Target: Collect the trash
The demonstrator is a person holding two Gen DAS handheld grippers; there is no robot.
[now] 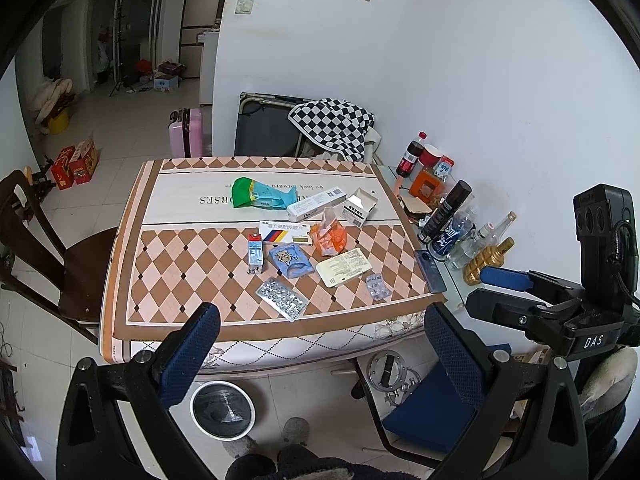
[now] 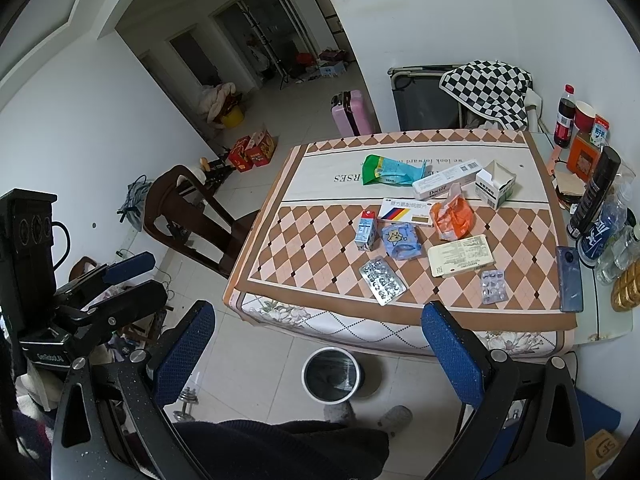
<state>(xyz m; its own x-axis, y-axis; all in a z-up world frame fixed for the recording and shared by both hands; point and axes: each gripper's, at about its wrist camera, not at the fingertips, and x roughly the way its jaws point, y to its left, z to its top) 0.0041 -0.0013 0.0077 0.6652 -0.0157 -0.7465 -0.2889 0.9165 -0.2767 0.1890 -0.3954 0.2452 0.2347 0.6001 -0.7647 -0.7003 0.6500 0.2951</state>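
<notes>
Trash lies on the checkered tablecloth: a green-blue bag, a long white box, an open small box, an orange wrapper, a striped medicine box, a small carton, a blue wrapper, a cream box and two blister packs. A round bin stands on the floor below the table's front edge. My left gripper and right gripper are open and empty, held above the front edge.
Bottles, a spray can and a phone crowd the glass side table at right. A dark chair stands left of the table. A blue-seat chair stands near the bin. A folded cot with a checkered cloth is behind.
</notes>
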